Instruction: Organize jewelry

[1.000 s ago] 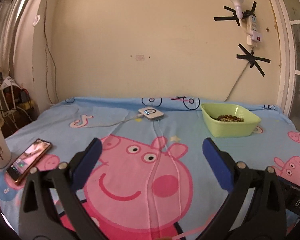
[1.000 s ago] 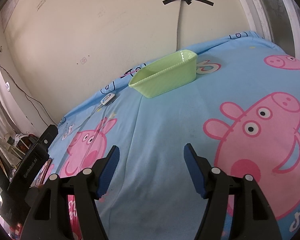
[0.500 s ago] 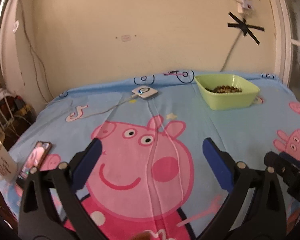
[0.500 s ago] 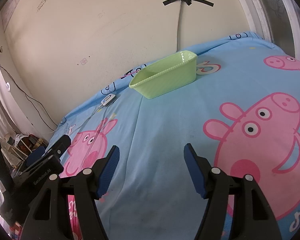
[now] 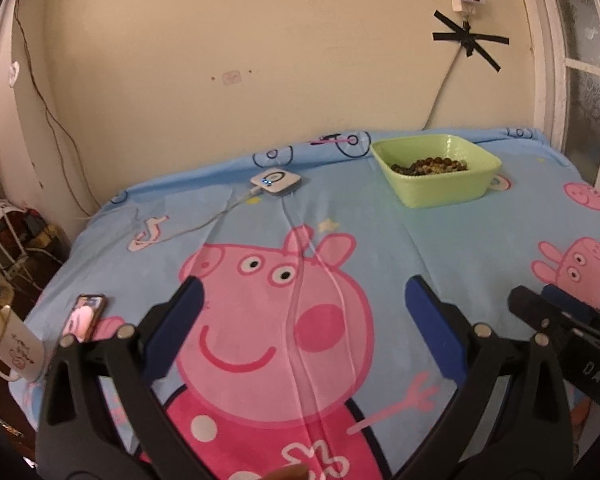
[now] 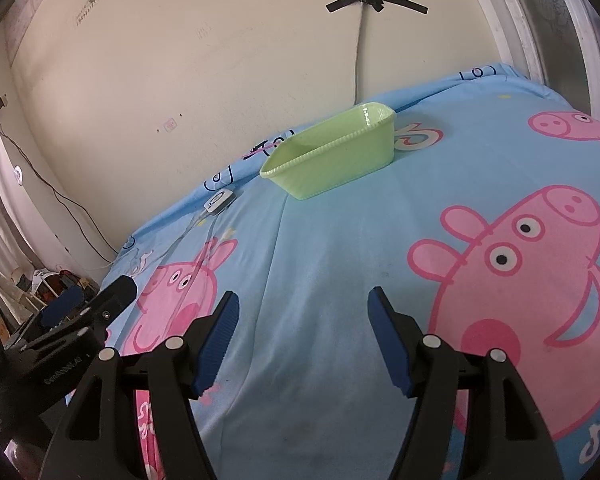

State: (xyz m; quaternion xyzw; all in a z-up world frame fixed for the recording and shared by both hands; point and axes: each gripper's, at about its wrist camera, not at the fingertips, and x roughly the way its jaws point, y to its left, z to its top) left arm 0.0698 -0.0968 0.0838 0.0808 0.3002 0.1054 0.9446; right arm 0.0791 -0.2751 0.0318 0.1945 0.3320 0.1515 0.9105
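Green tray (image 5: 440, 192) of brown beads (image 5: 430, 166) far ahead, well beyond both spread, empty grippers, left gripper (image 5: 302, 326), right gripper (image 6: 302, 338)

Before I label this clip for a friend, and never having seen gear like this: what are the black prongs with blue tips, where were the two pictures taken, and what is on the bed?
The prongs are two handheld grippers, one in each of a person's hands; no robot is involved. Each carries a fisheye camera looking forward along its two fingers. One picture comes from the left gripper, the other from the right gripper. Both are open and hold nothing. Below them lies a light blue cartoon-pig bedsheet. On it stand a pale green square plastic bowl holding small brown beads, a white square device with a cable, and a smartphone with a lit screen. A white mug stands at the bed's left edge.
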